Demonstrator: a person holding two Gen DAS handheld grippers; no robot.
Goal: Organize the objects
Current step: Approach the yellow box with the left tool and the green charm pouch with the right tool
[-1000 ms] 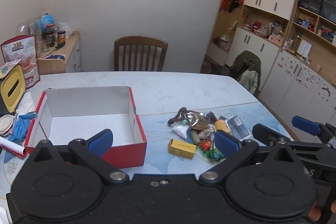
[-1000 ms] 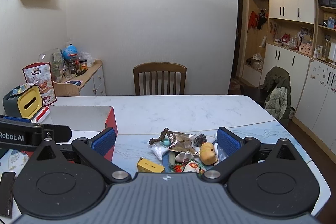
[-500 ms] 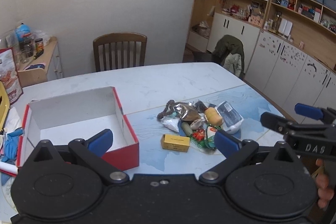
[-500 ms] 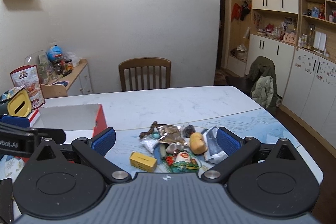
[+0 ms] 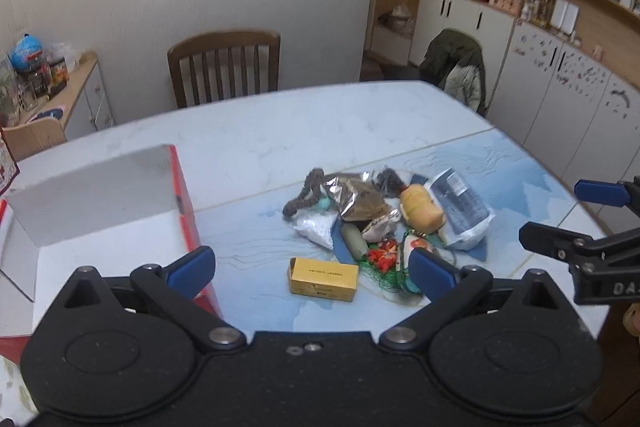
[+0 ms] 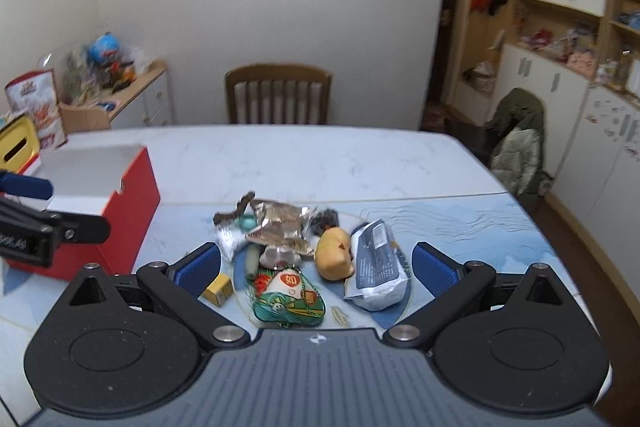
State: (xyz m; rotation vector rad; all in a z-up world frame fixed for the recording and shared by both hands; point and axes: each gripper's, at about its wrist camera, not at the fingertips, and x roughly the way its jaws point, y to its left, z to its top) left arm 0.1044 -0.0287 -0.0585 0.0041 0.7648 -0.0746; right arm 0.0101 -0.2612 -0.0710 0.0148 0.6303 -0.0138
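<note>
Nothing is put away yet: the box is empty and the pile waits on the desk.

The red cardboard box with white inside [image 5: 100, 227] sits near the left edge of the pale marble-look desk [image 5: 280, 131] with nothing in it. The heap of small things lies in the middle toward the near edge: a flat yellow box [image 5: 323, 279], a crinkly silver snack bag [image 6: 280, 223], a soft yellow toy [image 6: 335, 259], a grey-and-white plastic pouch [image 6: 378, 275] and a green net bag with red print [image 6: 290, 299]. The left gripper [image 5: 312, 267] and right gripper [image 6: 316, 267] both have their blue fingers spread wide, holding nothing. Since a second ago both cameras have come closer to the pile, and the left one has swung right, so less of the box shows.
</note>
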